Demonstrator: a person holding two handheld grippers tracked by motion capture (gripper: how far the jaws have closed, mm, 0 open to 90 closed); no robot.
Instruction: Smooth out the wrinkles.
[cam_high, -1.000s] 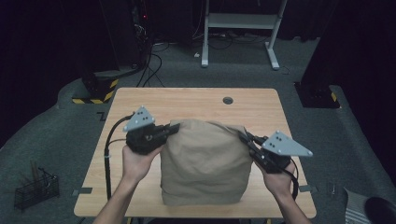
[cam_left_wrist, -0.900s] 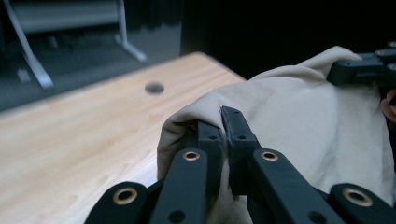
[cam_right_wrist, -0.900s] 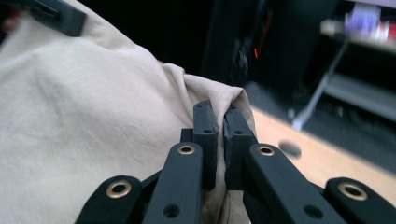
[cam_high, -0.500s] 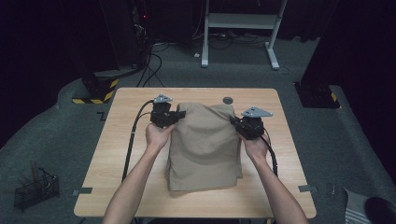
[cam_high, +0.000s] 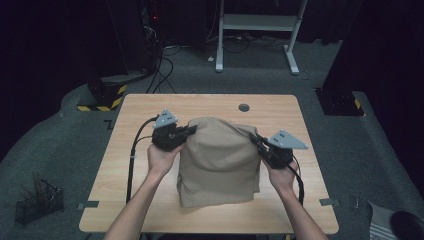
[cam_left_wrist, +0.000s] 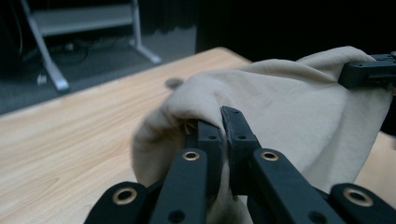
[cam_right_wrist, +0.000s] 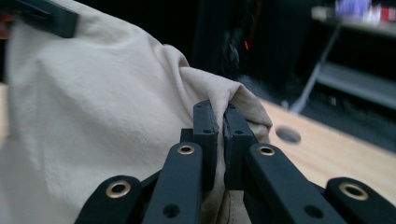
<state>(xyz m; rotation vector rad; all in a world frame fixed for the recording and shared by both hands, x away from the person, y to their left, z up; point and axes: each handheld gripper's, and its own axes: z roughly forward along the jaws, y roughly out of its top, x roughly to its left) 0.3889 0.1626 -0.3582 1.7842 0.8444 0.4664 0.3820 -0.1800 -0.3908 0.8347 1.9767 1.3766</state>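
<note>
A beige cloth (cam_high: 219, 160) hangs between the two grippers above the wooden table (cam_high: 125, 165), its lower edge resting near the table's front. My left gripper (cam_high: 191, 130) is shut on the cloth's upper left corner (cam_left_wrist: 205, 116). My right gripper (cam_high: 254, 138) is shut on the upper right corner (cam_right_wrist: 224, 100). In the left gripper view the cloth (cam_left_wrist: 289, 107) stretches away to the other gripper's jaw at the top right. In the right gripper view the cloth (cam_right_wrist: 93, 116) spreads to the left.
A round cable hole (cam_high: 244, 107) lies in the table near its far edge, just behind the cloth. A white desk frame (cam_high: 260, 22) stands on the floor beyond. A wire basket (cam_high: 37, 202) sits on the floor at the left.
Both grippers have pulled back toward the person and lifted, raising the cloth's top edge off the far part of the table. The cloth now hangs wider and taller.
</note>
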